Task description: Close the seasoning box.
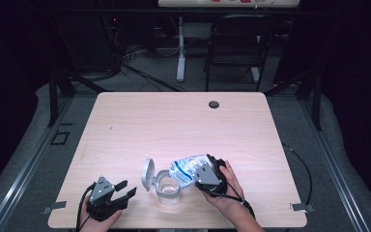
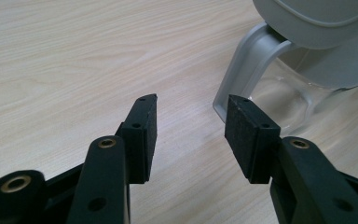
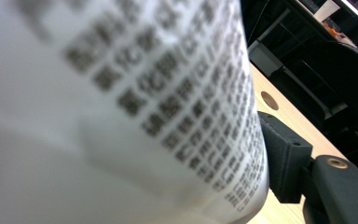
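A clear plastic container (image 1: 168, 187) with a grey hinged lid (image 1: 148, 174) swung open stands near the table's front edge. Over its mouth a white and blue printed pouch (image 1: 187, 167) lies tilted, and my right gripper (image 1: 199, 172) is shut on it from the right. In the right gripper view the pouch (image 3: 121, 112) presses against the camera and one black pad (image 3: 284, 158) bears on its side. My left gripper (image 1: 125, 188) rests to the container's left, open with nothing between its jaws. In the left gripper view its jaws (image 2: 191, 121) point at the container's grey hinge arm (image 2: 247, 74) under the lid (image 2: 317, 18).
The wooden table (image 1: 174, 125) has a cable hole (image 1: 214, 104) near its far edge. A black chair (image 1: 236, 43) and a white desk leg (image 1: 180, 48) stand beyond it. Cables trail from both grippers over the front edge.
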